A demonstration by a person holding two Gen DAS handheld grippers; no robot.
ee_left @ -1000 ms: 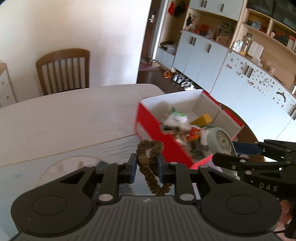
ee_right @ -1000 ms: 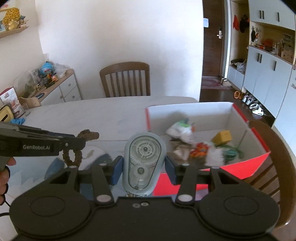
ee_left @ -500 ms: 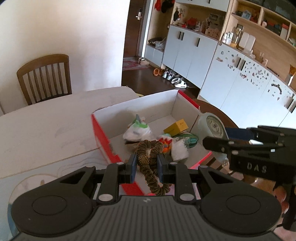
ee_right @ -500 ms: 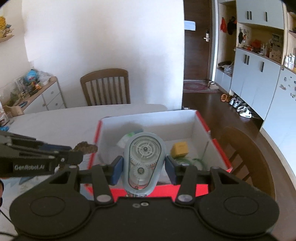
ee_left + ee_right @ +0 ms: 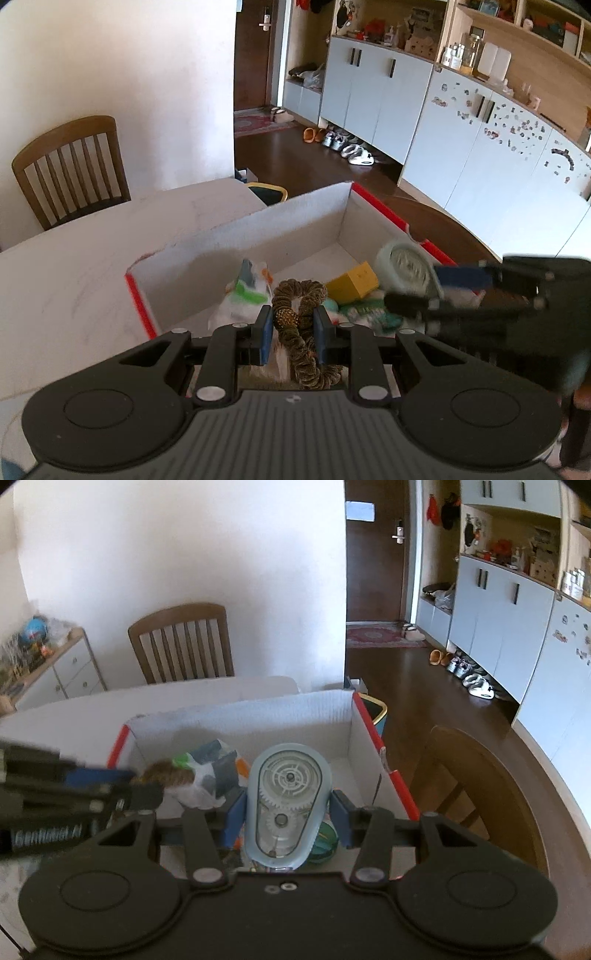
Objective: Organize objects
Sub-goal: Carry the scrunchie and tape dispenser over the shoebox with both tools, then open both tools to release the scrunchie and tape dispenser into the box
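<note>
My left gripper (image 5: 293, 325) is shut on a brown hair scrunchie (image 5: 301, 332) with a gold bead, held above the near part of a red-and-white cardboard box (image 5: 306, 214). My right gripper (image 5: 288, 814) is shut on a pale blue gear toy (image 5: 286, 805) over the same box (image 5: 240, 716). In the left wrist view the right gripper (image 5: 417, 291) and its gear toy (image 5: 406, 262) reach in from the right. In the right wrist view the left gripper (image 5: 147, 786) enters from the left, blurred, with the scrunchie (image 5: 166, 773).
The box holds a yellow block (image 5: 352, 284), a white and green plastic bag (image 5: 245, 291) and other small items. It sits on a white table (image 5: 92, 266). A wooden chair (image 5: 181, 642) stands behind, another chair (image 5: 476, 786) to the right. Cabinets (image 5: 480, 140) line the wall.
Both grippers have travelled from the table side to over the box, each keeping its object. The box now lies directly under the fingers.
</note>
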